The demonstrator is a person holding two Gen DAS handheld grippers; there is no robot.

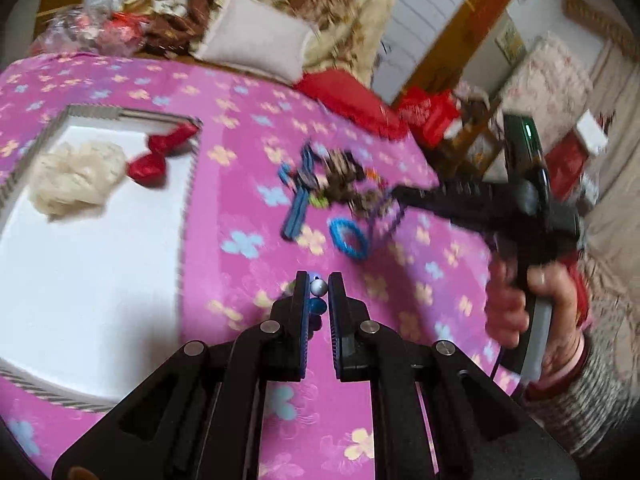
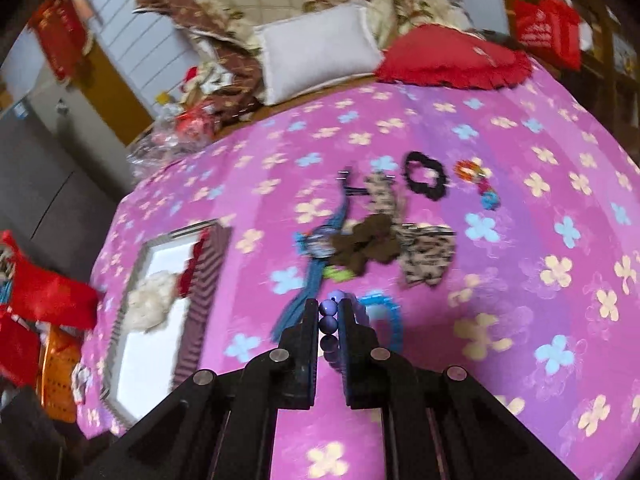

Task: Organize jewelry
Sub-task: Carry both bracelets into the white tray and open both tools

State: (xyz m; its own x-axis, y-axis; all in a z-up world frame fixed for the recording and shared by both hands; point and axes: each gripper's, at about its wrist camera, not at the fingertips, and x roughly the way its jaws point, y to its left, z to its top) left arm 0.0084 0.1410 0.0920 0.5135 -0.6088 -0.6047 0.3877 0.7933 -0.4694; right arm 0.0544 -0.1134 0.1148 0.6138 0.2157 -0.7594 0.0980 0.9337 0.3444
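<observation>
On the pink flowered bedsheet, the left gripper pinches a blue and white bead string; the right gripper pinches purple beads.

Motion blur smears the pile of hair accessories in the left wrist view, so single pieces cannot be told apart. The white box runs off the left edge there. In the right wrist view, the purple bead string disappears behind the fingers.
</observation>
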